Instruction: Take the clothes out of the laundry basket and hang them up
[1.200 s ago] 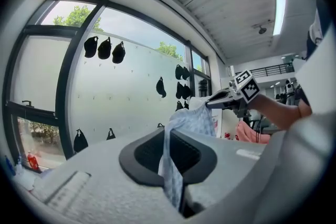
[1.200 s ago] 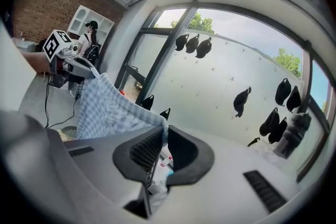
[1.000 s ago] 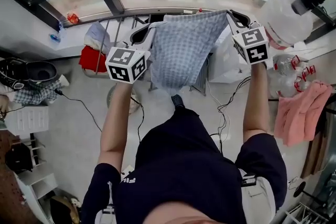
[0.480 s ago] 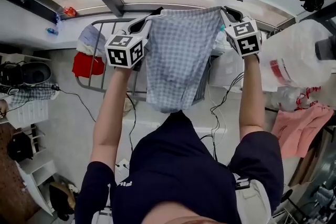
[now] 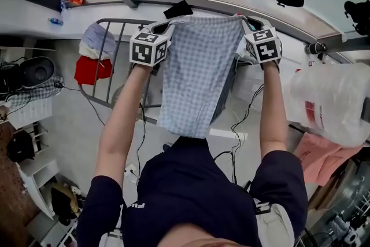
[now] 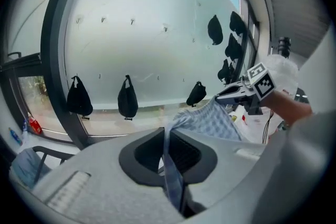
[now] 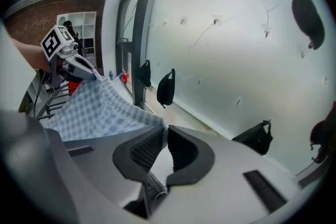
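Since my left claw (image 6: 169, 157) is pinched tight on one top corner of the checked cloth (image 5: 196, 75) and my right claw (image 7: 161, 150) on the other, the cloth hangs stretched flat between them. Over the last second I have brought both claws down and forward together without changing the grip. The cloth's top edge now lies about level with the far rail of the drying rack (image 5: 121, 21), where before it was held up short of the rack. Its free end hangs on my side of the rack. A red garment (image 5: 87, 69) already lies at the rack's left end. I judge the carry nearly done; what remains is settling the hem onto the rack and letting go.
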### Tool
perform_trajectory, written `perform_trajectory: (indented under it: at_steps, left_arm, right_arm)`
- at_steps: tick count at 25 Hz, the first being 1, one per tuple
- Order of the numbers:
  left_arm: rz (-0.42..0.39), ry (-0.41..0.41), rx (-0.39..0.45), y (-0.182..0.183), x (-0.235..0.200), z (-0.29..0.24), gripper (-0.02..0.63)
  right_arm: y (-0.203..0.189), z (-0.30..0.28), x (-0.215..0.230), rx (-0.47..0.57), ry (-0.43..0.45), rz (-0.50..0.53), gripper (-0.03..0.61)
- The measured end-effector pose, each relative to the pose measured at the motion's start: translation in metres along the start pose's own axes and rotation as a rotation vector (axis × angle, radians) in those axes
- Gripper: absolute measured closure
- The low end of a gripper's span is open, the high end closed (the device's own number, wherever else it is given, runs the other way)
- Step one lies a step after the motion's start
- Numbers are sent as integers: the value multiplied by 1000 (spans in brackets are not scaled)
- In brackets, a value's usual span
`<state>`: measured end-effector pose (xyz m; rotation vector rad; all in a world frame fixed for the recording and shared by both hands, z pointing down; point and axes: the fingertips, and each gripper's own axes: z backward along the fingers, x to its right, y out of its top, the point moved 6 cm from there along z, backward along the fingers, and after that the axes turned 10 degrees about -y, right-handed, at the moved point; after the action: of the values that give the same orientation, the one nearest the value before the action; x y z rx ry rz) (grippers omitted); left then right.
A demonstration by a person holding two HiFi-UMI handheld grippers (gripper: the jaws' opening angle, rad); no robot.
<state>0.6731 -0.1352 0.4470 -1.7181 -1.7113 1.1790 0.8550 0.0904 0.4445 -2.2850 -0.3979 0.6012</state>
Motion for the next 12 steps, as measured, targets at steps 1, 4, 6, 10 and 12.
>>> perform_trajectory:
  at_steps: [1,4,6,10,12]
  left_arm:
    - [12,5,-24,-10,-5,-6,584]
    - [47,20,-68,-35,-19,-22,583]
    - [79,45,-74,-46,-29,-28,583]
    - [129,49,-91,-65,-40,-36,583]
    - [135,38,-98,-73,-42,-40,579]
  right_arm:
    - [-8,-11,-5,-22,14,-5,545]
    - [-28,-39,-19,-67,48,-24,545]
    - [-36,-53,-25,-83,67,-36,543]
    - [-47,-68,-33,-112,89,-58,541]
    - [-53,-75,-34,-137,97,-75,536]
